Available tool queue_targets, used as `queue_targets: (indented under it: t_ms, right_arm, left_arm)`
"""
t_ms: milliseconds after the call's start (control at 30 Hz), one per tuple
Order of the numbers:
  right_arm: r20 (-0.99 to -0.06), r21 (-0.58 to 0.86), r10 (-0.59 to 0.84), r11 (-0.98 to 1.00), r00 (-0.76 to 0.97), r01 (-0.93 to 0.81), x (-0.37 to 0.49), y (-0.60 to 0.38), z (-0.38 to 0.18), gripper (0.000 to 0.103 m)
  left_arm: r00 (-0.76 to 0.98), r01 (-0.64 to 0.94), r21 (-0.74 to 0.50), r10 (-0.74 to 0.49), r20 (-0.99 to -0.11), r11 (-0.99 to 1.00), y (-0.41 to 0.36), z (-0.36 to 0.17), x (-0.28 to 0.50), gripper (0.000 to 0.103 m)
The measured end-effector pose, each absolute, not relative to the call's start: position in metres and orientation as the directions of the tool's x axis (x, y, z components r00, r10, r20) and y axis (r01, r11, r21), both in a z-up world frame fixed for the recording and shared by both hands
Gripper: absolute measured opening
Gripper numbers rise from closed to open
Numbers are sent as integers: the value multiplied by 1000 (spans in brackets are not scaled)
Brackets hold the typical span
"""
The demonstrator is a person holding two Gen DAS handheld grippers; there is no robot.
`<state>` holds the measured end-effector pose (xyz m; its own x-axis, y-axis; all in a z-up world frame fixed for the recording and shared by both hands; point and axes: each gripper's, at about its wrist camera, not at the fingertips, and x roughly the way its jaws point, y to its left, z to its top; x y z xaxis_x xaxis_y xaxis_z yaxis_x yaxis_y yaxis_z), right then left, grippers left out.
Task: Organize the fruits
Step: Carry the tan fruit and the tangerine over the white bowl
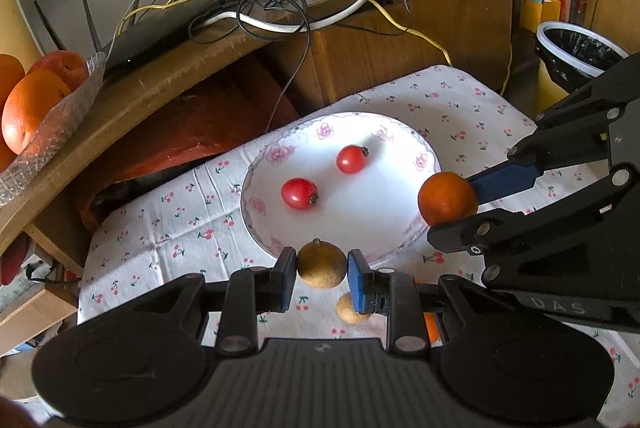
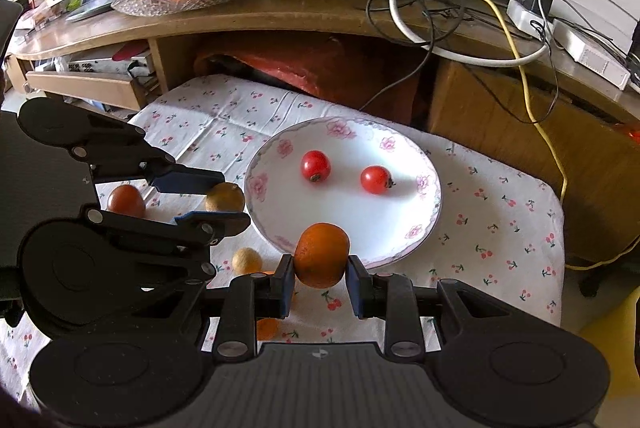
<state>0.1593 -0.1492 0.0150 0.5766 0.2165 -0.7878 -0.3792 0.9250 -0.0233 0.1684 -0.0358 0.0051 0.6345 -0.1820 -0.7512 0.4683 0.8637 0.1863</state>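
While both grippers hang at the near rim of the flowered plate (image 1: 400, 132), each is clamped on a fruit. The left gripper (image 1: 322, 264) pinches a brown longan (image 1: 321, 265) between its blue pads, just at the plate's near edge. The right gripper (image 2: 320, 261) squeezes a small orange (image 2: 322, 255) over the near rim, to the right of the left one.

On the plate, two cherry tomatoes (image 1: 299, 193) lie apart in the far half, leaving the near and right parts of the white surface bare. A second longan (image 2: 247, 260) rests on the cherry-print cloth (image 2: 500, 212) near the plate, and a darker tomato (image 2: 126, 201) sits farther left on the cloth. Right of the plate the cloth is open up to the table edge. Beyond the far edge stands a wooden cabinet (image 2: 500, 108) strewn with cables.
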Motion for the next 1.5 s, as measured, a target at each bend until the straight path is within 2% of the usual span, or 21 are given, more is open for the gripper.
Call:
queue_targets:
  t_ms: [567, 1500]
  right_arm:
    - [-786, -16, 196, 942, 586, -336, 193, -157, 9, 25]
    - [-804, -40, 171, 940, 569, -340, 220, -156, -15, 25]
  left_arm:
    - [628, 422, 151, -169, -760, 894, -40, -1, 205, 35]
    - [607, 409, 160, -136, -783, 898, -49, -24, 230, 35]
